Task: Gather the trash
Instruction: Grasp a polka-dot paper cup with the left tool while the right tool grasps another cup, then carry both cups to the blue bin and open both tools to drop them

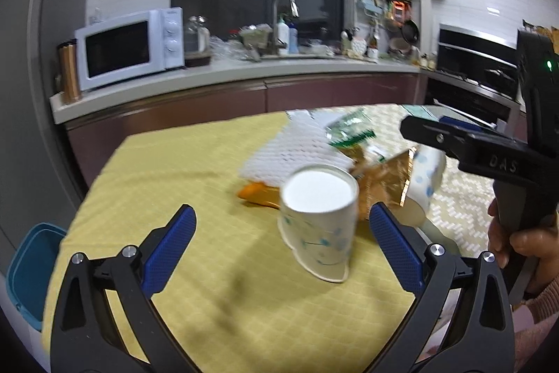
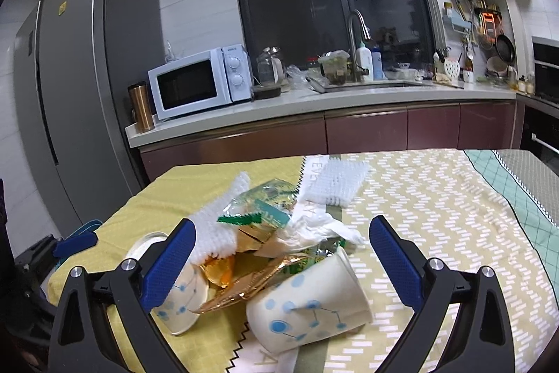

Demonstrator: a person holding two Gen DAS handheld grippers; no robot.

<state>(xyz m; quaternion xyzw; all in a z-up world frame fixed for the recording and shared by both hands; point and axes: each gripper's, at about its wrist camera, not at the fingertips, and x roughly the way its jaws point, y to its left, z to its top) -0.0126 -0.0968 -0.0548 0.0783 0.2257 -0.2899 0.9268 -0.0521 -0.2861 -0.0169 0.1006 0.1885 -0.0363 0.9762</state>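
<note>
Trash [image 2: 265, 233] sits heaped mid-table [image 2: 436, 215], both my left tongs [image 1: 282, 235] and right tongs [image 2: 282, 247] gaping empty, so I fear nudging the tipped paper cup [image 1: 319, 222] rolling away.

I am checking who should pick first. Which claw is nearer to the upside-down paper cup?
Left. The left claw is open with the upside-down paper cup between its fingers. The right claw hangs open over the other, lying cup, farther to the right.
</note>
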